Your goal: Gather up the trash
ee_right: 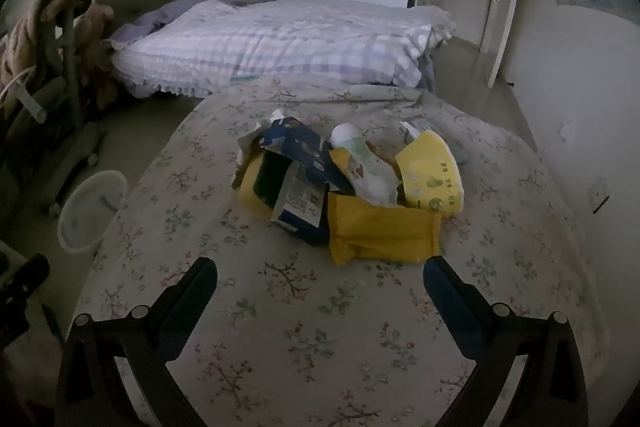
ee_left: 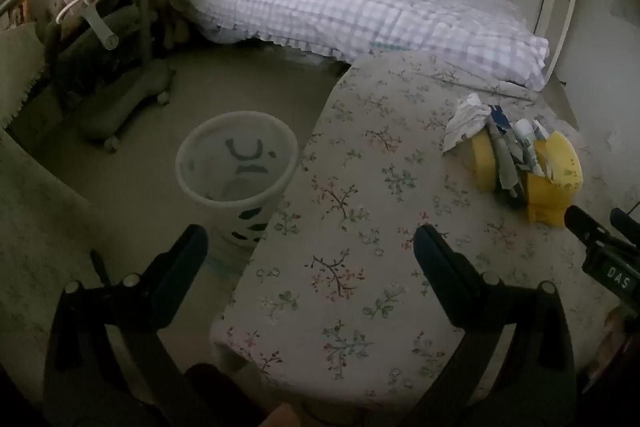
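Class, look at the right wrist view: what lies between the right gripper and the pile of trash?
Only bare floral cloth separates the right gripper from the trash pile.

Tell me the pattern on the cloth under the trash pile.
Pale cloth printed with small flowering branches, clearest in the right wrist view.

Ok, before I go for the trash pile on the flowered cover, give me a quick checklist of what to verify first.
1. Right tool open: ok, nothing between its fingers.
2. Left tool open: ok, also holding nothing.
3. Trash pile within view of the right tool: ok, straight ahead on the flowered cover.
4. Bin upright, mouth clear: ok, on the floor beside the cover.
5. Bin has room: ok, looks empty.
6. Pile pieces separable for single grasps: cannot tell, wrappers and yellow packs overlap.
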`<state>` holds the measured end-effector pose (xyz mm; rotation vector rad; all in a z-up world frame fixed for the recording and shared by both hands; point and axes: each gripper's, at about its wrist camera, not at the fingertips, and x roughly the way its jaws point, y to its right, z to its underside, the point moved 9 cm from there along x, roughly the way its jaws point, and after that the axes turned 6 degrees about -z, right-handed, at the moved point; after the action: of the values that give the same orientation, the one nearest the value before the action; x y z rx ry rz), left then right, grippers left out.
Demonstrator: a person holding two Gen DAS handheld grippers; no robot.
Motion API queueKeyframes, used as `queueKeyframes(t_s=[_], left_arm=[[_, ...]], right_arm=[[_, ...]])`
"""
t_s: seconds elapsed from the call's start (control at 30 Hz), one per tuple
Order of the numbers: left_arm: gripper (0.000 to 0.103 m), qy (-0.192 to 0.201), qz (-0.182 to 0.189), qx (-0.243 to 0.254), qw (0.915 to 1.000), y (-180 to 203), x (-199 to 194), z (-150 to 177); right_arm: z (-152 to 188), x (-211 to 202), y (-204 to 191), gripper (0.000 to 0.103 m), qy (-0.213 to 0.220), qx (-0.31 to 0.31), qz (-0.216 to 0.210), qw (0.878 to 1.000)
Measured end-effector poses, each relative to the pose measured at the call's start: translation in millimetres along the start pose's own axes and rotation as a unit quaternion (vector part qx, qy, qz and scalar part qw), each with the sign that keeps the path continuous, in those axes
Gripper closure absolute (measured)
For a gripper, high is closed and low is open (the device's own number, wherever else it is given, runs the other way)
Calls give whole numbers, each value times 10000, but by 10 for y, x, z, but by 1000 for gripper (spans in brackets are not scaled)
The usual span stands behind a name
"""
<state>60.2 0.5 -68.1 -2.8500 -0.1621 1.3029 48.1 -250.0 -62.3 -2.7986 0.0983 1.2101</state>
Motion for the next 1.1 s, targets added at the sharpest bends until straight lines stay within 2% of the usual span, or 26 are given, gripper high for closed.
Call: queueKeyframes(t_s=[0.07,0.1,1.1], left_arm=[[1,2,35,16,10000,-14,22,-14],[1,123,-88,51,9999,-5,-6,-21],[1,128,-172,32,9998,-66,-24,-28]], right_arm=[[20,8,-17,0,-28,20,-25,10000],[-5,14,-30,0,-42,20,-33,10000],[9,38,-180,0,-95,-20,-215,9997]])
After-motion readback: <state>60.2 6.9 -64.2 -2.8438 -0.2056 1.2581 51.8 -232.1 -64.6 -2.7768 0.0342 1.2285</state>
